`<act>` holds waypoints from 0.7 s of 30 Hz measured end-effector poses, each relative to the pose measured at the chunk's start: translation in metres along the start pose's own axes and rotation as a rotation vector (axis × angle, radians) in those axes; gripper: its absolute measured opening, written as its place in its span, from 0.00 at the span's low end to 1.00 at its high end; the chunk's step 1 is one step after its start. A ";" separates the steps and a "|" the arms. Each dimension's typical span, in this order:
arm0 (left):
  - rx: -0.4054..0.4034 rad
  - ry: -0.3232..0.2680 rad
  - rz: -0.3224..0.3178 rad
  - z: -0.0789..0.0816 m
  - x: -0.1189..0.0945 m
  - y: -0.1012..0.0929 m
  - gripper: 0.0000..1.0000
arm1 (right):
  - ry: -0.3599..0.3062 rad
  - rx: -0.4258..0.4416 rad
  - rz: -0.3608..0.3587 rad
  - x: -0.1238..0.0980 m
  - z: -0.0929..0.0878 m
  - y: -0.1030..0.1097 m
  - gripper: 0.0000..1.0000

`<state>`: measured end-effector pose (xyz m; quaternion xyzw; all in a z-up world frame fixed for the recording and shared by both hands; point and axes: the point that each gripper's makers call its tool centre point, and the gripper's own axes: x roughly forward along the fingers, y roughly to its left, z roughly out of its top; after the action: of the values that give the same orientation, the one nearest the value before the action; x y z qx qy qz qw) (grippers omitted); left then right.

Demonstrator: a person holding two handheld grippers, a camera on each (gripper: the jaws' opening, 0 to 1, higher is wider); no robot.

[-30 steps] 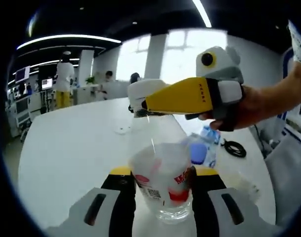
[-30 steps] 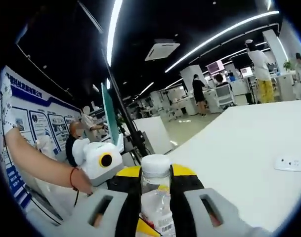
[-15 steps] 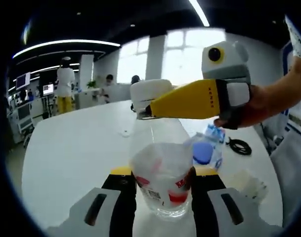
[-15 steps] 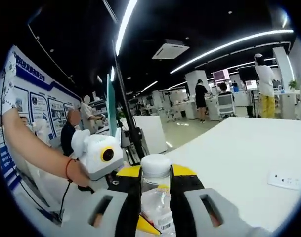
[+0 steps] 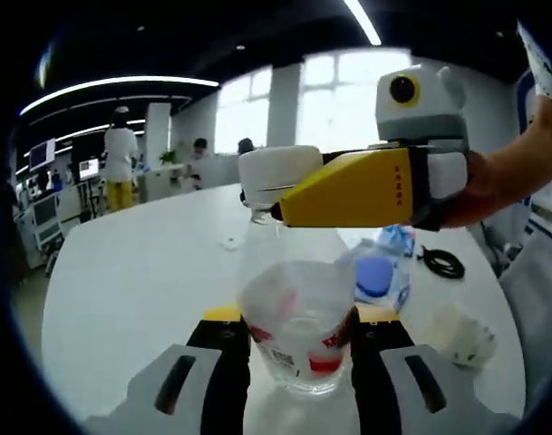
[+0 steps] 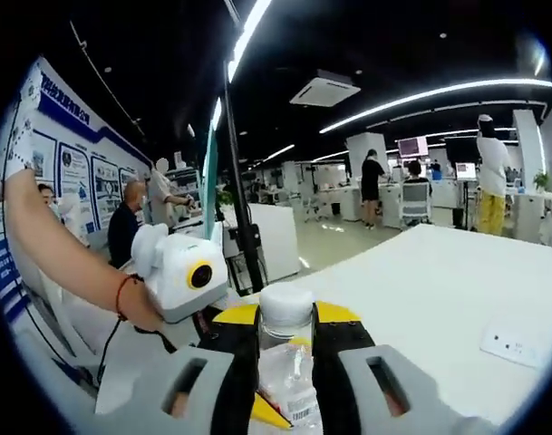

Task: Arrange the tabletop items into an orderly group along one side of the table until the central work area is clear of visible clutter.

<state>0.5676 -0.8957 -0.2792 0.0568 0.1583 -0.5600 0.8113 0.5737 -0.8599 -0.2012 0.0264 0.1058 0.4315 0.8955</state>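
Horizontally, the right hand-held gripper (image 5: 268, 207) pinches the bottle (image 5: 294, 317) at its cap while the left hand-held gripper (image 5: 294, 349) clamps its base.

clear bottles: two are counted, one held upright (image 5: 295, 317), one lying behind with a blue cap (image 5: 381, 272) | black cable coil: one (image 5: 442, 263) | crumpled wrapper: one (image 5: 463, 333) | white power strip: one (image 6: 514, 346) | grippers: two are seen, left (image 5: 298, 331), right (image 6: 286, 340)
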 end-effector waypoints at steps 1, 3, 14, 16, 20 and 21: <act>0.001 -0.001 -0.001 0.000 0.001 -0.001 0.39 | 0.000 -0.001 -0.001 0.000 0.000 0.000 0.18; 0.006 0.002 -0.001 -0.001 0.001 -0.002 0.39 | 0.000 -0.004 -0.001 -0.002 -0.002 0.000 0.18; 0.029 0.015 -0.003 -0.008 0.004 -0.006 0.39 | 0.006 -0.009 -0.006 -0.008 -0.010 0.002 0.18; 0.030 0.015 -0.002 -0.009 0.004 -0.006 0.39 | 0.011 -0.014 -0.007 -0.008 -0.010 0.002 0.18; 0.030 0.011 -0.005 -0.007 0.004 -0.006 0.39 | 0.014 -0.031 -0.014 -0.007 -0.009 0.004 0.18; 0.029 0.009 -0.006 -0.007 0.004 -0.005 0.39 | 0.013 -0.034 -0.017 -0.006 -0.009 0.004 0.18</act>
<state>0.5623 -0.8989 -0.2867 0.0708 0.1539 -0.5643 0.8080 0.5647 -0.8626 -0.2081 0.0075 0.1043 0.4259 0.8987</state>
